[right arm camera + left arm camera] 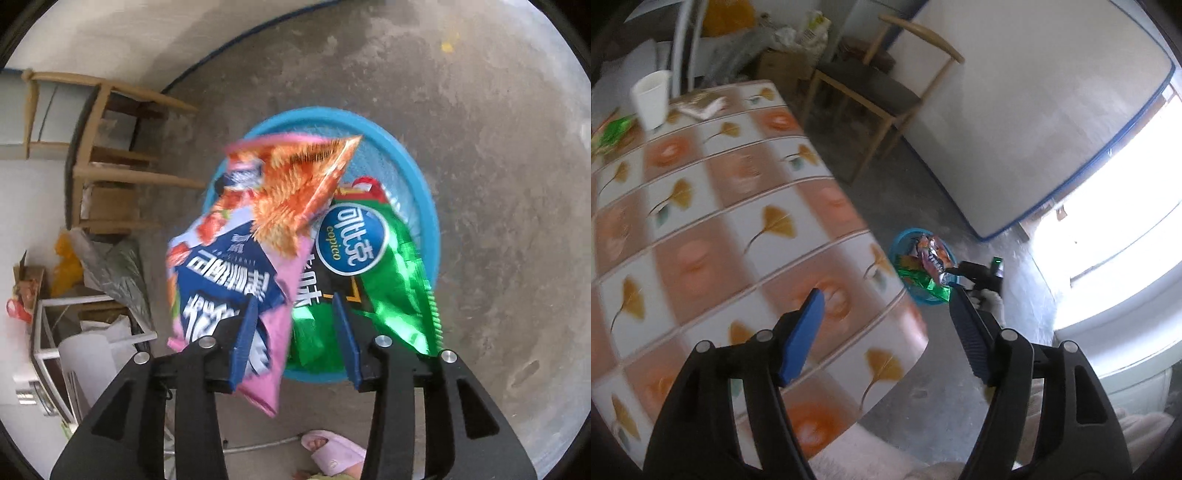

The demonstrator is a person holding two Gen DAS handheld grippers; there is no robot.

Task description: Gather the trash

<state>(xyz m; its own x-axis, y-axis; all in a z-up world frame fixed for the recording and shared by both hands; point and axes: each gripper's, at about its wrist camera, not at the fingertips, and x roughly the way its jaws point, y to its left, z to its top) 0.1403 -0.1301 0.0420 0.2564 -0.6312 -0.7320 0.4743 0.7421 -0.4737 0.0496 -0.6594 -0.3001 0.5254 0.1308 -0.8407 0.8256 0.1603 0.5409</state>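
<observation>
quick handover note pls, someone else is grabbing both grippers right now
Left gripper: open, empty, above the table corner.
Right gripper: open over the blue bin on the floor; the pink chip bag is loose between its fingers, not pinched, dropping toward the bin.
Done: green bag already in the bin, pink bag going in.
Left: on the table's far end, a white cup, a green wrapper and a crumpled paper.

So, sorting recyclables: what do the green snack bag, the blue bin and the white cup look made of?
Green snack bag: shiny metallised film, creased and glinting.
Blue bin: probably plastic, smooth uniform rim.
White cup: matte, paper or plastic; too blurred to tell.
</observation>
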